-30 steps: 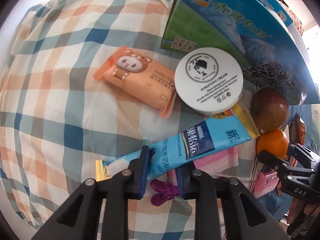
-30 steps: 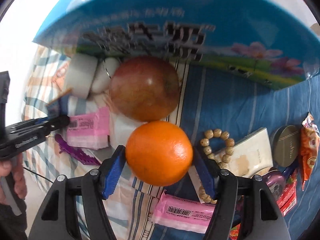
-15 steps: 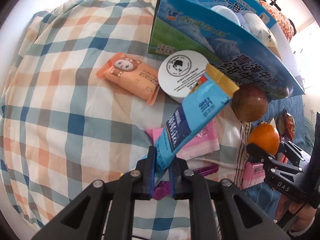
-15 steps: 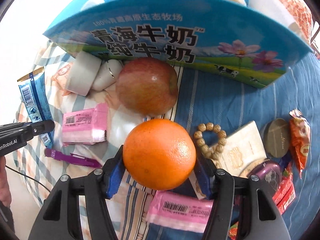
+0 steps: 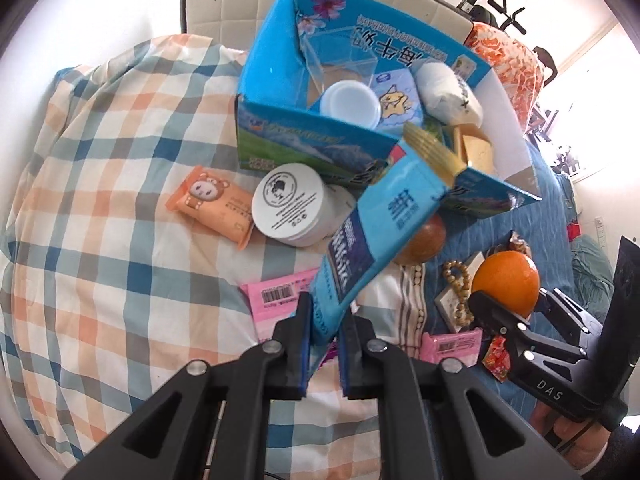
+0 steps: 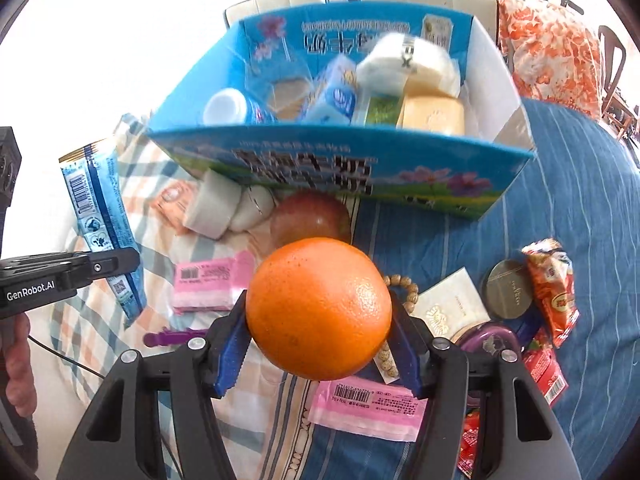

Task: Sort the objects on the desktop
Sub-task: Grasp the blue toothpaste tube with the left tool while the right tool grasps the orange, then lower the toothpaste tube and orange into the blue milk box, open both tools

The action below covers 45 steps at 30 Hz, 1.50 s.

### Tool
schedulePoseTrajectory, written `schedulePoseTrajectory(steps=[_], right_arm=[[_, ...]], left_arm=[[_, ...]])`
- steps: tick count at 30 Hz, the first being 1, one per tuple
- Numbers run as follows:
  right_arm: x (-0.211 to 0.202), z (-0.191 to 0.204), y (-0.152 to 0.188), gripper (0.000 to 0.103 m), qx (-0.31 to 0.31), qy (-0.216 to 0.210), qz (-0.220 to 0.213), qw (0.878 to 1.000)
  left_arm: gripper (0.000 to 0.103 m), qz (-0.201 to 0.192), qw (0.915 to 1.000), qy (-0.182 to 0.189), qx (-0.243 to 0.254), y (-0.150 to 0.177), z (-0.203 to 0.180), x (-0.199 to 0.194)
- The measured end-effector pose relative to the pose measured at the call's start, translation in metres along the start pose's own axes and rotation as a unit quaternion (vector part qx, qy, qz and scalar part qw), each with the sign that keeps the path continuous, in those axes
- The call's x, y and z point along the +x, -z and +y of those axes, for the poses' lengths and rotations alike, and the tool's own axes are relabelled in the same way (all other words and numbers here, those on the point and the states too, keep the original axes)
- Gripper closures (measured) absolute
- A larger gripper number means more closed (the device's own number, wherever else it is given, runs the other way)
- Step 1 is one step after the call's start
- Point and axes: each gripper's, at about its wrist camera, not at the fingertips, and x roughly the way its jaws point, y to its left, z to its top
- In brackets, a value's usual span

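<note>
My left gripper [image 5: 325, 330] is shut on the lower end of a long blue snack packet [image 5: 384, 216], which sticks up in front of the blue milk carton box [image 5: 312, 140]. The packet [image 6: 100, 216] also shows at the left of the right wrist view, with the left gripper's fingers [image 6: 116, 262] on it. My right gripper [image 6: 318, 346] is shut on an orange [image 6: 318, 312], lifted above the bed; the orange [image 5: 506, 282] shows at the right of the left wrist view. The box [image 6: 344, 168] holds several items.
On the checked cloth [image 5: 100, 220] lie an orange bear wipes pack [image 5: 212, 200], a white cream jar [image 5: 290, 204], an apple [image 6: 310, 216], pink packets [image 6: 208, 284], a purple clip [image 6: 176, 336]. On the blue sheet [image 6: 560, 200] lie beads [image 5: 458, 280], a round tin [image 6: 508, 290] and red snack packs [image 6: 552, 284].
Both grippers have risen. The left one closed on the blue packet and lifted it off the cloth, its free end swinging up. The orange came up off the bed; the box interior is now visible.
</note>
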Motion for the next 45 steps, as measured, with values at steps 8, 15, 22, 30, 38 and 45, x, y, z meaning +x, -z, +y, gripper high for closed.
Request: schedulePoseTrajectory(steps=[8,15,22,30,38,45], right_arm=[[-0.029,0.001,-0.029,0.039,0.000,-0.011,-0.047,0.999],[-0.046,-0.011,-0.067,0.039,-0.002,-0.005,-0.075,0.997],[-0.039,-0.017,-0.101,0.039,-0.034,-0.009,-0.076,0.996],[-0.015,-0.023,-0.128,0.039,-0.050,-0.007,-0.059,0.997],[0.024,-0.029,-0.140,0.039,-0.053,0.006,-0.024,0.998],[0.046,-0.034,-0.140,0.039,-0.064,0.017,0.008,0.998]], left_arm=[[0.093,-0.048,0.9979,0.043,0.007,-0.051,-0.048,-0.034],[0.093,-0.081,0.9944,0.066,0.013,-0.101,-0.078,-0.045],[0.093,-0.089,0.9924,0.084,0.011,-0.152,-0.099,-0.031],[0.093,-0.078,0.9944,0.072,0.007,-0.184,-0.108,0.007],[0.093,-0.054,0.9971,0.052,0.013,-0.197,-0.114,0.049],[0.093,-0.040,0.9983,0.038,0.016,-0.197,-0.113,0.077]])
